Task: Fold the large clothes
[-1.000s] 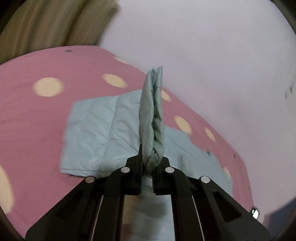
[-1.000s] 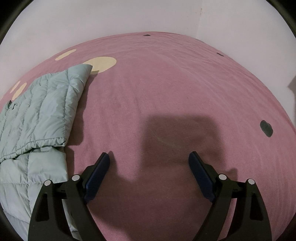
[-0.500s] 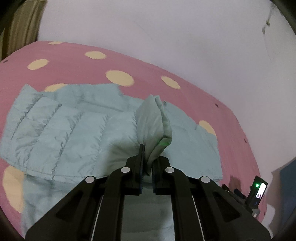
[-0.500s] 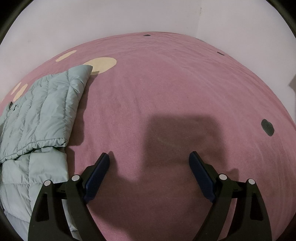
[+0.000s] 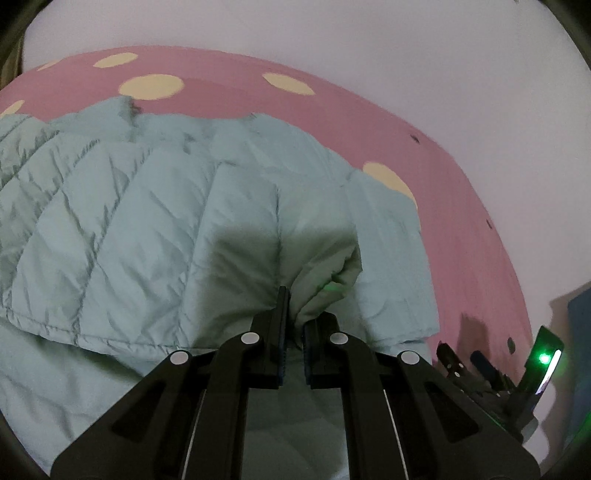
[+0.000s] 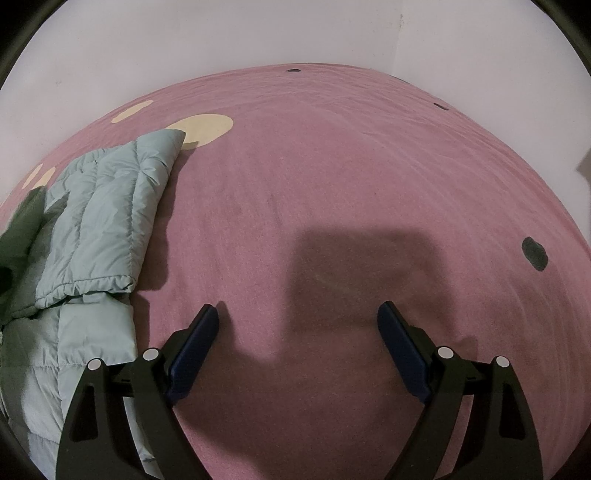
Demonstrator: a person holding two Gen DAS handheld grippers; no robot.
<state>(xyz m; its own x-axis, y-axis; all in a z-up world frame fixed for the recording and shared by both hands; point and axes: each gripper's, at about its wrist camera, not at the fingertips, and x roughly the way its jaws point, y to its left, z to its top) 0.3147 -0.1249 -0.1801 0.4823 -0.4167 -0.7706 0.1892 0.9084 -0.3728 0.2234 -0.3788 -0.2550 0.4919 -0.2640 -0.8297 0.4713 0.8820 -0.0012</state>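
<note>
A pale green quilted puffer jacket (image 5: pixel 155 229) lies spread on a pink bedcover with cream dots (image 5: pixel 461 206). My left gripper (image 5: pixel 293 325) is shut on a bunched fold of the jacket, low over the garment's middle. In the right wrist view the same jacket (image 6: pixel 107 229) lies at the left with a folded sleeve on top. My right gripper (image 6: pixel 297 332) stands open just above the bare pink cover (image 6: pixel 332 177), nothing between its fingers. That right gripper (image 5: pixel 469 365) also shows at the lower right of the left wrist view, with a green light on it.
White walls (image 6: pixel 258 33) border the bed at the back and meet in a corner at the upper right. A few small dark spots (image 6: pixel 534 253) mark the cover. To the right of the jacket lies a wide stretch of pink cover.
My left gripper has carried the held fold across and down over the jacket, so the fold no longer stands upright. The right gripper has stayed still and open.
</note>
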